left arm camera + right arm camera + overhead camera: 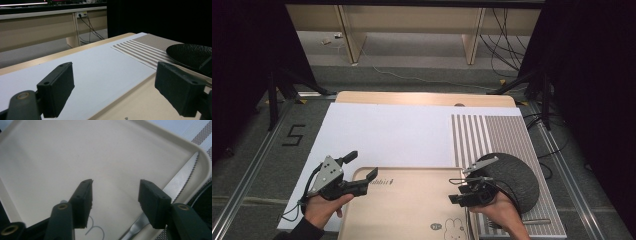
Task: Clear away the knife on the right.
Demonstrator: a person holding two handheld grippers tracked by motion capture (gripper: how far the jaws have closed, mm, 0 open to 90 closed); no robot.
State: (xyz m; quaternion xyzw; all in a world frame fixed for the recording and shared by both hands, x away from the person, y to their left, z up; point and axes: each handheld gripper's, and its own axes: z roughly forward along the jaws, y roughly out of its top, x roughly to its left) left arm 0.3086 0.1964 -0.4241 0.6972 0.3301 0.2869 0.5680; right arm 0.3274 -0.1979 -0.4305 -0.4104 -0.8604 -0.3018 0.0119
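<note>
A beige tray [402, 205] lies at the table's near edge, with a rabbit drawing near its front. A serrated knife [182, 178] rests inside the tray [75, 157] along its right rim. My right gripper [115, 197] hovers over the tray's right side, open, with bare tray between its jaws and the knife just beyond one jaw. In the high view the right gripper [454, 192] points left, next to a black plate [517, 177]. My left gripper [362, 165] is open at the tray's far left corner, nothing between its jaws [112, 87].
The black plate [192, 55] sits on a striped mat [492, 135] right of the tray. A white sheet [382, 132] covers the table behind the tray. Cables and wooden furniture legs stand on the floor beyond the table's far edge.
</note>
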